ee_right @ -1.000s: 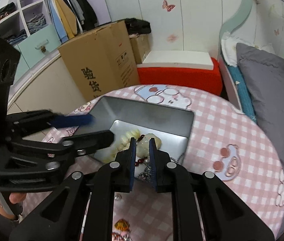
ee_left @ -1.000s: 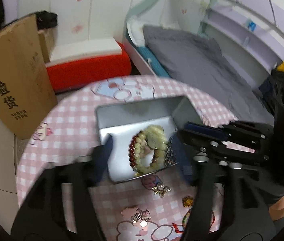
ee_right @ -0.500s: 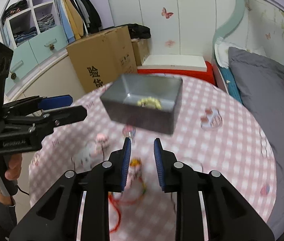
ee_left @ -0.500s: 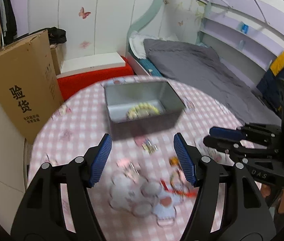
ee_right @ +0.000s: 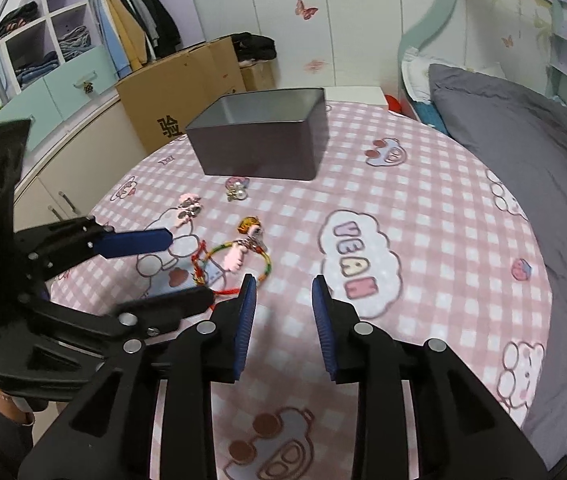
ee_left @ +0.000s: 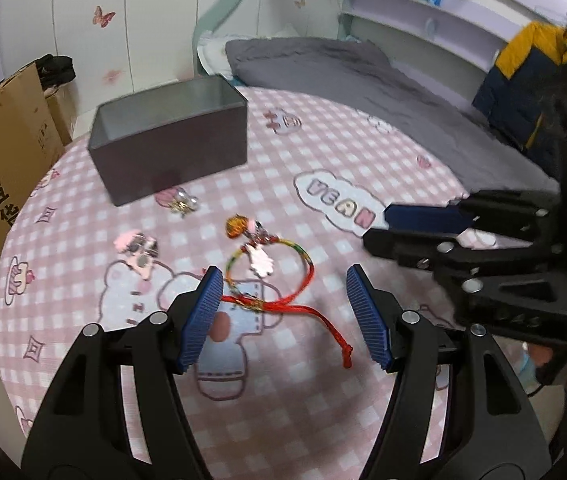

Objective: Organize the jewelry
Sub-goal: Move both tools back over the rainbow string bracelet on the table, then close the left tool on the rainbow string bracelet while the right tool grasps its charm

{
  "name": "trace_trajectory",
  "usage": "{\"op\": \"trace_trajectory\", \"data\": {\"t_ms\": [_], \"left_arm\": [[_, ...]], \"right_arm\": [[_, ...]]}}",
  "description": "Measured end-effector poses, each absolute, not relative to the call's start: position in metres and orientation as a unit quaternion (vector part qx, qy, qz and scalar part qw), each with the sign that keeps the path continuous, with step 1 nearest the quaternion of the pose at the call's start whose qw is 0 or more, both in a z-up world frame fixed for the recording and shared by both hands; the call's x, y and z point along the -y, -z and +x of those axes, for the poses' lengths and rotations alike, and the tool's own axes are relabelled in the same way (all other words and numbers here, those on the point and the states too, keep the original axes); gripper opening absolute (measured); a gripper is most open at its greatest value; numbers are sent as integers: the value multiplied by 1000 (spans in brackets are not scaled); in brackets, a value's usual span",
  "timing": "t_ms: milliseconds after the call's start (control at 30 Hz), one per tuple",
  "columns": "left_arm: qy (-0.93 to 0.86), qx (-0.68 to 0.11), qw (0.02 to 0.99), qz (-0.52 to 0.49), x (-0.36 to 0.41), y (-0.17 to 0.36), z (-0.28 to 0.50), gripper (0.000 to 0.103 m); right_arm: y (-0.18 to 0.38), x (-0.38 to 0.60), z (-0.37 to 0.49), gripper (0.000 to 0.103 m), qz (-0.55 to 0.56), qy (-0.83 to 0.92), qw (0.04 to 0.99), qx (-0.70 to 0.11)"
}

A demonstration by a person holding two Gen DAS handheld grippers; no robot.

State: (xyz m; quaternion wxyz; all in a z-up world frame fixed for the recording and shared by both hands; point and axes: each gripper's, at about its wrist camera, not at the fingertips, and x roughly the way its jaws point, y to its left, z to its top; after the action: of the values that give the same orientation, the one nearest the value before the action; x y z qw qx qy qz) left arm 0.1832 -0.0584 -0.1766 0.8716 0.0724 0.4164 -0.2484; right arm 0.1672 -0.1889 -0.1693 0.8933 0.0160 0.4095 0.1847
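A grey tin box (ee_left: 167,144) (ee_right: 259,140) stands at the far side of the round table; its inside is hidden from here. On the cloth in front of it lie a multicoloured bracelet with a red cord (ee_left: 279,276) (ee_right: 239,264), an orange charm (ee_left: 237,226), a pink clip (ee_left: 137,246) and a small pearl piece (ee_left: 181,200). My left gripper (ee_left: 283,312) (ee_right: 187,268) hangs open just above the bracelet's red cord. To the right of the bracelet my right gripper (ee_right: 283,312) (ee_left: 377,226) is opening its jaws, with nothing between them.
The table wears a pink checked cloth (ee_right: 423,240) with cartoon prints. A bed with a grey blanket (ee_right: 523,140) runs along the right. A cardboard box (ee_right: 179,100) and a wardrobe with shelves (ee_right: 63,40) stand beyond the table's left edge.
Both grippers have pulled back from over the tin box toward the near side of the table. The right jaws have gone from shut to parted. The tin's contents have dropped out of sight.
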Motion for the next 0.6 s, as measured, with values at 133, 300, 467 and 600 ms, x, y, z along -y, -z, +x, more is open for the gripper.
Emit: {"op": "trace_trajectory", "data": {"t_ms": [133, 300, 467, 600], "left_arm": [[248, -430, 864, 81, 66, 189, 187, 51], [234, -451, 855, 103, 73, 205, 196, 21], [230, -448, 860, 80, 56, 201, 197, 4], [224, -443, 866, 60, 32, 192, 196, 4]], "right_arm": [[171, 196, 165, 29, 20, -179, 894, -411], [176, 197, 167, 30, 21, -183, 891, -415], [179, 193, 170, 31, 19, -188, 888, -419], [179, 183, 178, 31, 16, -196, 886, -420]]}}
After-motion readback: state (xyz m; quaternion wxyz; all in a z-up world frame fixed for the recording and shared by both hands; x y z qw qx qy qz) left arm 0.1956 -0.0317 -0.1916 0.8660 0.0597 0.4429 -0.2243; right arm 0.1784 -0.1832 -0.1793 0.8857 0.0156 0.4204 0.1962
